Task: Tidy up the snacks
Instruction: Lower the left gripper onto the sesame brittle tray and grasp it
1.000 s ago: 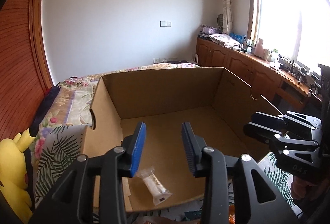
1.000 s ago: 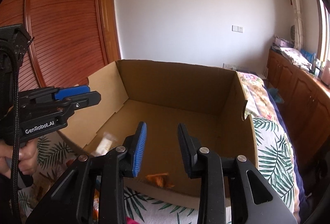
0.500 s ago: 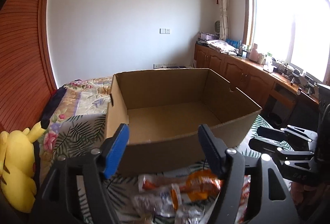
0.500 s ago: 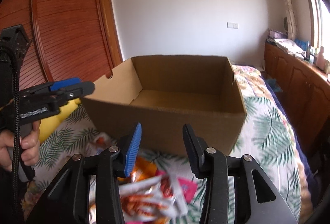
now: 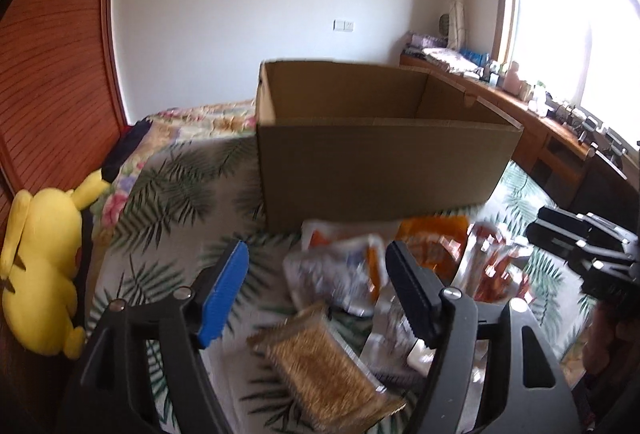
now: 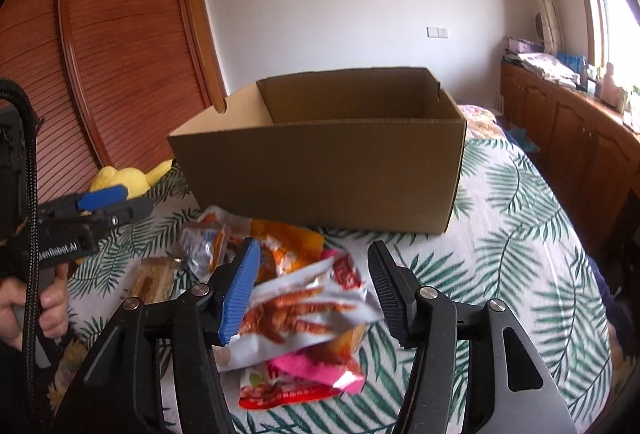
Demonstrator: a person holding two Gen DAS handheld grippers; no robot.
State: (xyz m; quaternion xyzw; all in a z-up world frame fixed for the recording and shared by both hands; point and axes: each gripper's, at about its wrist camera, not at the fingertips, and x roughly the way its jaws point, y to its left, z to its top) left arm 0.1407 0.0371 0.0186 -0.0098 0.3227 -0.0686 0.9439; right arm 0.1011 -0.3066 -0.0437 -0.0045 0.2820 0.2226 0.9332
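A: In front of the cardboard box [image 5: 384,170], over the leaf-print bedspread [image 6: 516,274], you are now hanging both tools above the snack pile. A second ago you were reaching over the box floor, where a small white packet was lying; now you are pulling back and dipping low, so I judge you are going for the next pick.

B: And the fingers?

A: You are holding the left gripper [image 5: 316,294] spread wide and empty, over the golden crisp packet [image 5: 320,370] without touching it. You are holding the right gripper [image 6: 314,286] just as wide, framing the silver packet with red strips [image 6: 304,314]; its blue pad [image 6: 240,290] looks to be brushing the wrapper's edge, but nothing is being squeezed.

B: The snacks?

A: They are all lying heaped just outside the box's near wall; the box's inside is hidden from here.
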